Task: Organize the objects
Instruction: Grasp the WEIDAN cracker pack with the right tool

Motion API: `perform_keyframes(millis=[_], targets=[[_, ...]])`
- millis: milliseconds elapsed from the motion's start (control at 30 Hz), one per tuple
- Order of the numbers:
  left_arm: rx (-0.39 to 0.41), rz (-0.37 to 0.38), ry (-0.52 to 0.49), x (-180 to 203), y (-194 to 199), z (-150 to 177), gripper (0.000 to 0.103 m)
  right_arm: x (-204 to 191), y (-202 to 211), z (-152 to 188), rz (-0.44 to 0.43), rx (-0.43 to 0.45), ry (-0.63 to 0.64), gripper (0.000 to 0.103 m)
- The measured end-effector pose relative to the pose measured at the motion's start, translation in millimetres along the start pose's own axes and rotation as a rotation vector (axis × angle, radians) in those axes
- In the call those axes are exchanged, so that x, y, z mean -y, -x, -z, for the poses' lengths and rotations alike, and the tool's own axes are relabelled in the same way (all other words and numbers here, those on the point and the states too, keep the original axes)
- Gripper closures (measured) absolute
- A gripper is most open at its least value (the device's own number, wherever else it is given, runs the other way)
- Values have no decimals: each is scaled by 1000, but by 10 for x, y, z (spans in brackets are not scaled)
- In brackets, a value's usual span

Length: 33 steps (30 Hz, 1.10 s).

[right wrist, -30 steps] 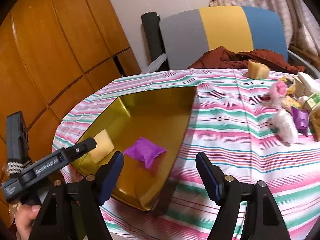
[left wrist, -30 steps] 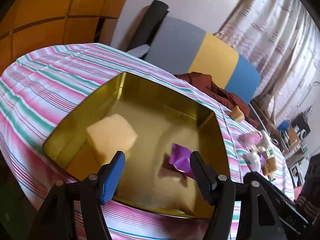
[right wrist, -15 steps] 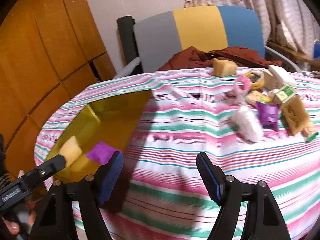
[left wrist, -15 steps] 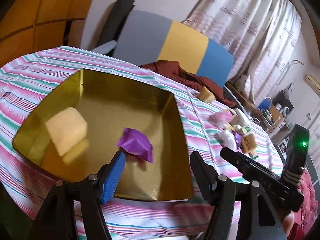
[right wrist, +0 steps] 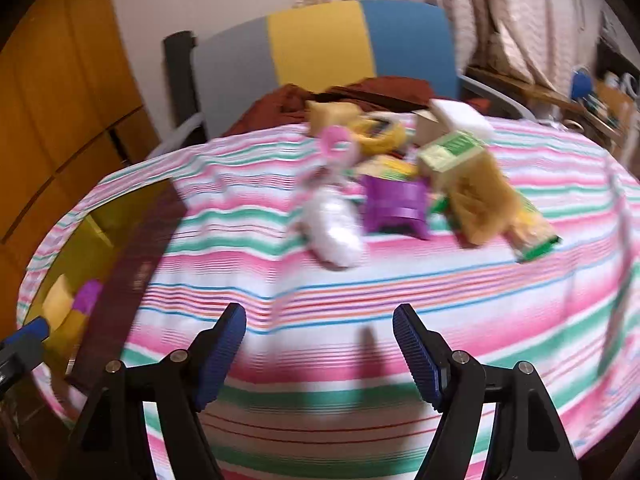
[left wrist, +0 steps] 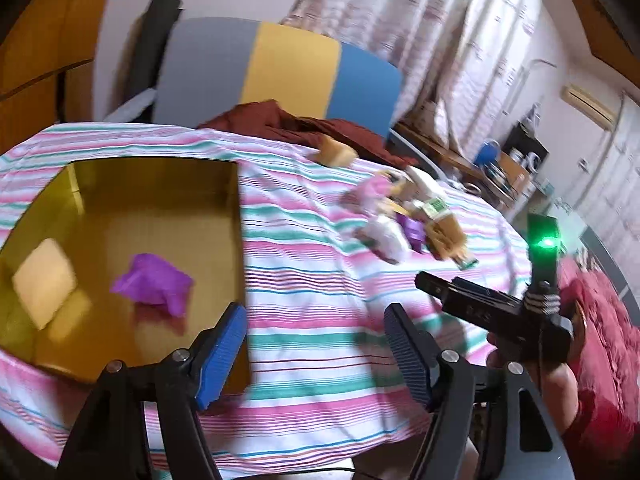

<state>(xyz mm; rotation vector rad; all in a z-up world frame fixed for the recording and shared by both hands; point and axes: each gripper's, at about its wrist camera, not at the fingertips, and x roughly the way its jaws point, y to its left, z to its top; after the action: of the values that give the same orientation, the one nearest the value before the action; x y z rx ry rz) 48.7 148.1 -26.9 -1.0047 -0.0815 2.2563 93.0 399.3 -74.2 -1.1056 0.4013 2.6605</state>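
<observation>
The shallow gold metal tray (left wrist: 152,184) sits at the left end of the bench, sunk into the pink, green and white striped cloth (left wrist: 320,280), and holds two things: a pale yellow foam block (left wrist: 42,282) and a crumpled purple wrapper (left wrist: 154,282), lying apart. The rest is heaped well to the right: a white fluffy wad (right wrist: 336,232), a purple plastic stool-shaped piece (right wrist: 396,206), a tan sponge-like slab (right wrist: 478,200), a green-labelled small carton (right wrist: 450,152), a pink ring (right wrist: 334,140), with a tan block (left wrist: 336,152) beyond.

The left gripper (left wrist: 316,356) hangs over the tray's near right corner, jaws spread wide and empty. The right gripper (right wrist: 320,352) faces the heap, equally wide, nothing between its pads.

Likely next is a pick from the heap. The pieces touch and overlap, so a close could catch two, or nudge the light wad aside. The loose cloth may also bunch under a low approach.
</observation>
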Motion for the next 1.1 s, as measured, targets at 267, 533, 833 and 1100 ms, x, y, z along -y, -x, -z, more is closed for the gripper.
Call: perform_keyframes(millis=[267, 533, 833, 1100], targets=[[-85, 52, -20, 263, -268, 4, 30, 757, 19, -98, 149, 20, -79, 26], [-137, 63, -21, 381, -442, 20, 30, 1401, -56, -366, 296, 43, -109, 21], [-172, 52, -29, 432, -578, 12, 30, 1667, -394, -618, 336, 3, -63, 21], [-190, 50, -44, 495, -671, -8, 30, 1694, -660, -722, 289, -26, -46, 22]])
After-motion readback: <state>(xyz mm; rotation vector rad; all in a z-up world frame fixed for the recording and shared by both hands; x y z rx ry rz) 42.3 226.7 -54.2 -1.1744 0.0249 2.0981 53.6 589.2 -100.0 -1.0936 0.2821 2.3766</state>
